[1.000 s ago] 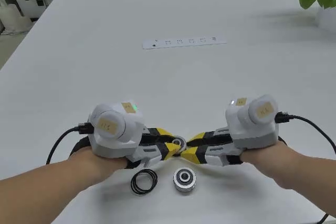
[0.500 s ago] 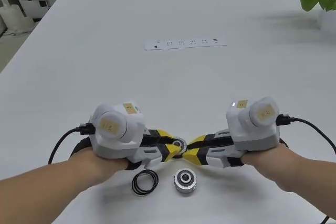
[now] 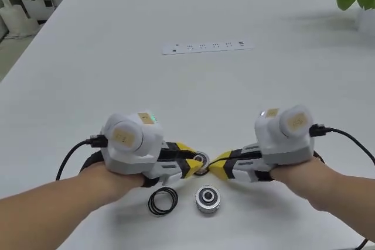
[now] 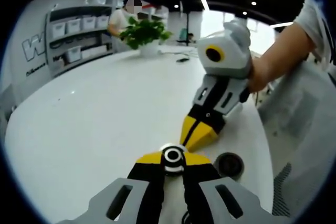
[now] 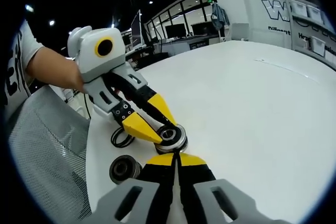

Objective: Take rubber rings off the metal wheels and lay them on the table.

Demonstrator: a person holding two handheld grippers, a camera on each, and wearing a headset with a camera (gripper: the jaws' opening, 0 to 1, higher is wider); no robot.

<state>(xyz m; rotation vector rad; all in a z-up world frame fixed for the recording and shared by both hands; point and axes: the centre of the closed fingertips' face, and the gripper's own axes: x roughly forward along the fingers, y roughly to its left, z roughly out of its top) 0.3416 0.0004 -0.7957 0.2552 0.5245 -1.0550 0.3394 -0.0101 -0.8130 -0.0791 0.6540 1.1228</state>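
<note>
risk one: the left gripper (image 3: 193,163) only nips the wheel (image 5: 172,136) by its edges; if we tug sideways too hard it could pop out and roll across the table (image 3: 205,98)
risk two: we can't tell if the right gripper (image 5: 176,160) has caught any rubber; a pull might just slip off the rim
risk three: the loose rings (image 3: 162,201) and second wheel (image 3: 207,198) lie on the table near our hands; a dropped wheel could knock them about
left gripper: clamped on the wheel
right gripper: jaws pressed together, nothing clearly between them
wheel vs grippers: in the left jaws; right tips touching or just beside its rim, we can't say which
</note>
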